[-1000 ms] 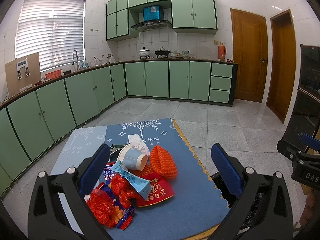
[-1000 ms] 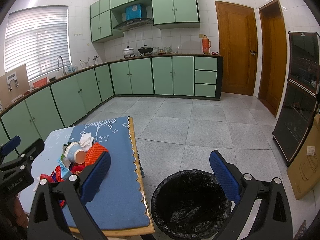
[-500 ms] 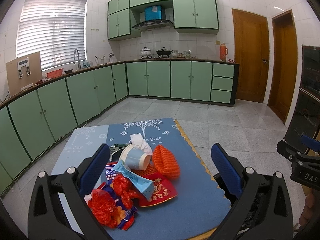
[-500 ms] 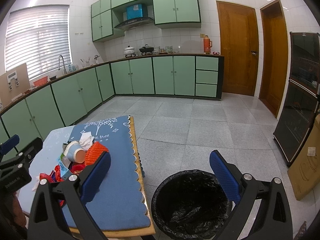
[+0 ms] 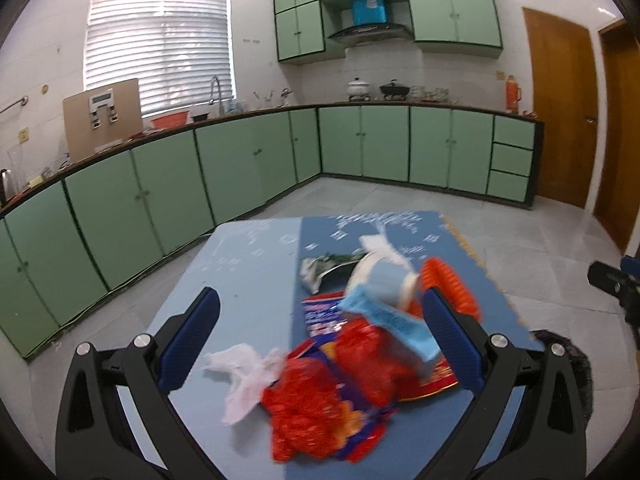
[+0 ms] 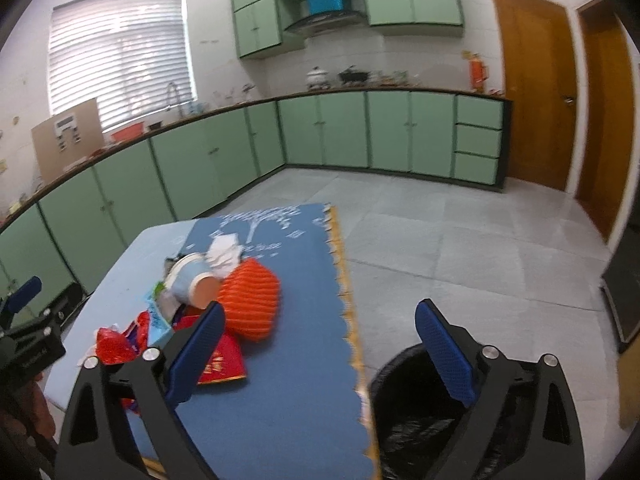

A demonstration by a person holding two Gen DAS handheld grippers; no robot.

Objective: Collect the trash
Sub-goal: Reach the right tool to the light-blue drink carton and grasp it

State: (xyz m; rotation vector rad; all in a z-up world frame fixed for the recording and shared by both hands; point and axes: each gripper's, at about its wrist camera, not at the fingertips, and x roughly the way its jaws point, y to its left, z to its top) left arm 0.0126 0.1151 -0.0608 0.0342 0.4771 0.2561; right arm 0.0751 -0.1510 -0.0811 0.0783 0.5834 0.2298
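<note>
Left gripper (image 5: 320,328) held with jaws spread wide above a trash pile (image 5: 352,364) heaped on the blue mat (image 6: 280,408), right gripper (image 6: 320,344) likewise released and empty, black-lined bin (image 6: 416,420) seen just beside the table edge.

Both views swung leftward, trash pile (image 5: 352,344) nearer.

Trash sits heaped on the table (image 6: 304,420), toward its left half. A cup (image 6: 192,280) lies on its side with a tissue (image 6: 225,254) just behind it and a ribbed ball (image 6: 250,300) touching its right. Wrappers (image 5: 316,408) crowd the near end. The bin (image 6: 404,408) stands on the floor off the table's right near corner.
</note>
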